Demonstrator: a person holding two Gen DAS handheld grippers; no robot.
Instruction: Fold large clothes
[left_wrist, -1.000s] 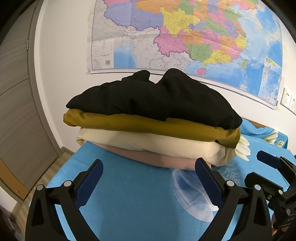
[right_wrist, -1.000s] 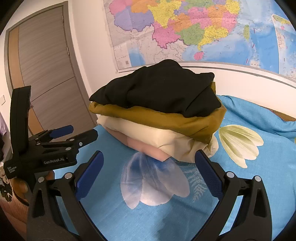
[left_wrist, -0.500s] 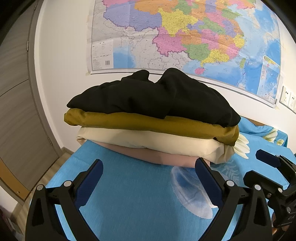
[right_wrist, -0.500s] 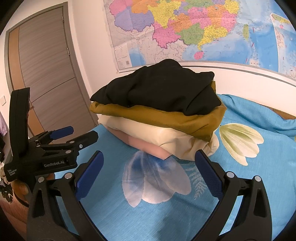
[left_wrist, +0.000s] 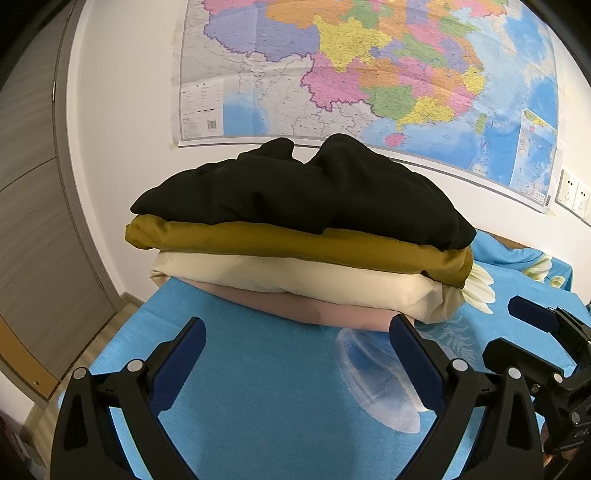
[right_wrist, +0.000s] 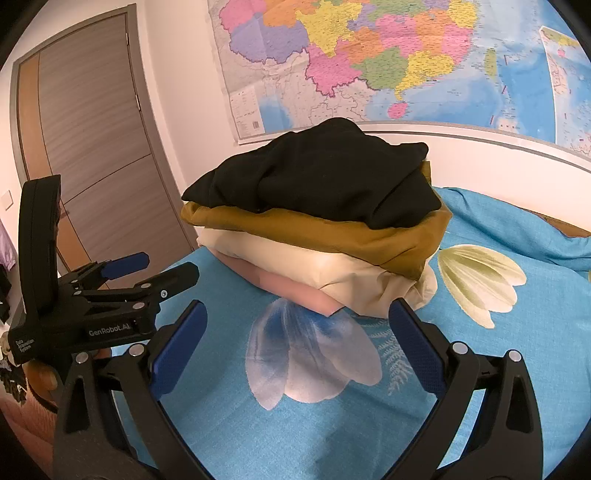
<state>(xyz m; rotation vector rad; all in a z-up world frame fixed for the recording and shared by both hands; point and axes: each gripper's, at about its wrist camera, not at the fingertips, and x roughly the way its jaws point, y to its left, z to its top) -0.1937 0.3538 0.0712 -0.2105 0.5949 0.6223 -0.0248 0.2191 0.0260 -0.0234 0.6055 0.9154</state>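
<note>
A stack of folded clothes sits on a blue flowered bed sheet: a black garment on top, a mustard one under it, then a cream one and a pink one at the bottom. My left gripper stands open just short of the stack, holding nothing. My right gripper is open too, a little back from the stack's near corner. Each gripper shows at the edge of the other's view, the left gripper and the right gripper.
A large coloured map hangs on the white wall behind the bed. A grey and wood door stands to the left. The bed's left edge drops to a wooden floor. Wall sockets are at right.
Both grippers have drawn slightly back or risen, so the stack sits a touch higher in both views. The stack and the jaws are unchanged.
</note>
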